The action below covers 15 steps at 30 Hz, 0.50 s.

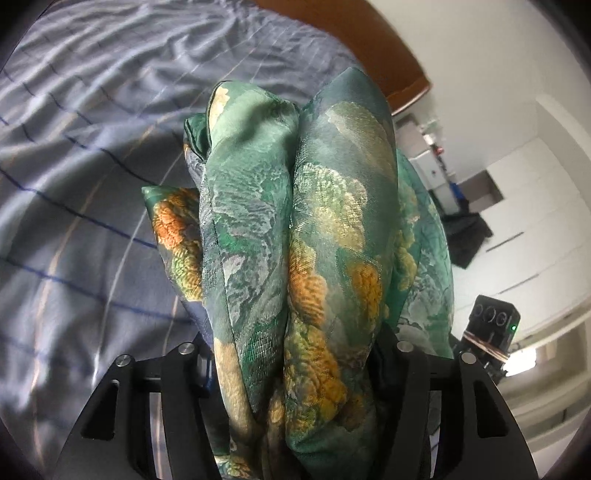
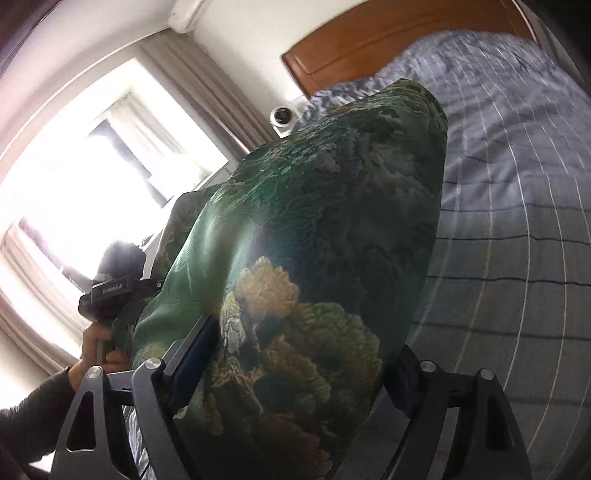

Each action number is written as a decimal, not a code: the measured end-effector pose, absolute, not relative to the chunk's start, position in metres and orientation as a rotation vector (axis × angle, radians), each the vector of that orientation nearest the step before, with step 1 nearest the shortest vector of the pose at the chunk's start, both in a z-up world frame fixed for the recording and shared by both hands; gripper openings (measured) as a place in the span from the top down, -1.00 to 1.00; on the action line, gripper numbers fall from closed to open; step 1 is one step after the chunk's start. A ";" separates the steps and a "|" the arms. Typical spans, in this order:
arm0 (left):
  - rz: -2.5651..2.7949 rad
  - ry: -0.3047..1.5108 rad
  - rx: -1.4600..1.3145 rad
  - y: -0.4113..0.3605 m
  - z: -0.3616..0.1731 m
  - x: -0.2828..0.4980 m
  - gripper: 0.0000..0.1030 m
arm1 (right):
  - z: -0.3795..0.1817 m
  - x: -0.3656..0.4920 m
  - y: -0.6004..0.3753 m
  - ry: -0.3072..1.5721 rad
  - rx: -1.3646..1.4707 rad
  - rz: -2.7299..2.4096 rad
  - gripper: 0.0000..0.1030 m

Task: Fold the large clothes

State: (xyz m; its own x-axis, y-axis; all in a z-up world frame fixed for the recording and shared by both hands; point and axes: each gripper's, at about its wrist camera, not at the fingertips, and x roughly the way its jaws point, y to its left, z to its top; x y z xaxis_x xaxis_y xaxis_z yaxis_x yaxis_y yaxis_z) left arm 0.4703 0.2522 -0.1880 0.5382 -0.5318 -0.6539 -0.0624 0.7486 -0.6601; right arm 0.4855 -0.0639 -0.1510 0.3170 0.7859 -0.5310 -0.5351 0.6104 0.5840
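Note:
A large satin garment (image 1: 295, 221), green with orange and gold floral print, is bunched into thick folds and hangs in the air above the bed. My left gripper (image 1: 295, 350) is shut on one bundle of it; the fabric fills the gap between the black fingers and hides their tips. In the right wrist view the same garment (image 2: 332, 203) bulges up between the fingers of my right gripper (image 2: 303, 343), which is shut on it. The left gripper's body (image 2: 110, 291) shows beside the cloth, held by a hand (image 2: 96, 347). The right gripper's body (image 1: 495, 321) shows at the cloth's right edge.
Below lies a bed with a grey-blue checked sheet (image 1: 74, 184) (image 2: 517, 221) and a brown wooden headboard (image 1: 351, 29) (image 2: 369, 40). A bright curtained window (image 2: 74, 166) and a small white camera (image 2: 282, 117) stand left of the bed. White cupboards (image 1: 535, 203) line the far wall.

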 end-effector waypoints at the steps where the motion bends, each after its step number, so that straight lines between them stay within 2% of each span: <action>1: -0.293 0.994 -0.694 0.253 -0.193 0.475 -0.35 | -0.162 0.496 -0.062 0.909 0.336 0.880 -0.61; 2: -0.271 1.008 -0.708 0.253 -0.206 0.478 -0.44 | -0.175 0.503 -0.064 0.937 0.348 0.873 -0.61; 4: -0.258 0.968 -0.771 0.259 -0.220 0.473 -0.82 | -0.202 0.514 -0.066 1.007 0.392 0.863 -0.61; 5: -0.262 0.953 -0.783 0.261 -0.220 0.470 -0.86 | -0.212 0.514 -0.071 1.016 0.438 0.869 -0.66; 8: -0.285 0.938 -0.765 0.266 -0.206 0.456 -0.86 | -0.219 0.509 -0.088 0.991 0.559 0.873 -0.77; 11: -0.237 0.861 -0.620 0.274 -0.165 0.421 -0.87 | -0.202 0.487 -0.104 0.942 0.525 0.814 -0.77; 15: -0.029 0.775 -0.304 0.253 -0.116 0.361 -0.95 | -0.156 0.443 -0.119 0.832 0.223 0.580 -0.77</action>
State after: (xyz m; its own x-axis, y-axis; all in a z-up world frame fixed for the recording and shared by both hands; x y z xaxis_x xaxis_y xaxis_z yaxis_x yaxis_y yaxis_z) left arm 0.3609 0.2532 -0.1162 0.7164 -0.1370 -0.6841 -0.0850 0.9561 -0.2805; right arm 0.4427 -0.1195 -0.1565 0.5302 0.5658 -0.6315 -0.3960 0.8238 0.4056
